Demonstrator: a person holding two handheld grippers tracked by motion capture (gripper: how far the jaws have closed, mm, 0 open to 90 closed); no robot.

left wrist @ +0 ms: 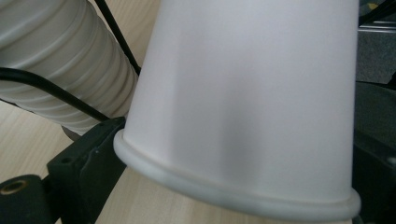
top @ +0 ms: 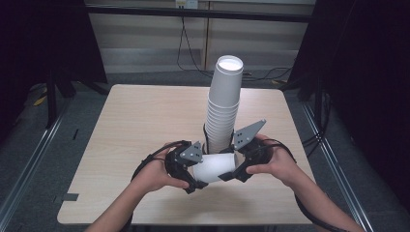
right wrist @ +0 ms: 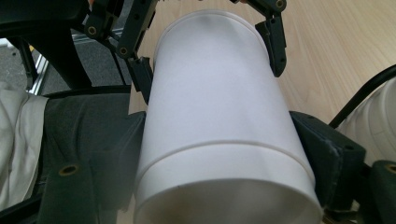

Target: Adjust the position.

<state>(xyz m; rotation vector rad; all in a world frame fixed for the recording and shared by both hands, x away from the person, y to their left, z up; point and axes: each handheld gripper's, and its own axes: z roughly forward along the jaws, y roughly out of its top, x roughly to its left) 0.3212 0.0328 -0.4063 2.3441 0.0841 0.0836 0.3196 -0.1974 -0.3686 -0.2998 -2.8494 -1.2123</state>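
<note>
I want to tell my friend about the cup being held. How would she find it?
Look at the light wooden table and find the tall stack of white paper cups standing near its middle. Just in front of the stack, one white paper cup lies sideways between the left gripper and right gripper; it alone is tipped over and apart from the stack.

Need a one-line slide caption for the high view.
Both grippers, left and right, hold one white cup sideways before a tall cup stack on a wooden table.
</note>
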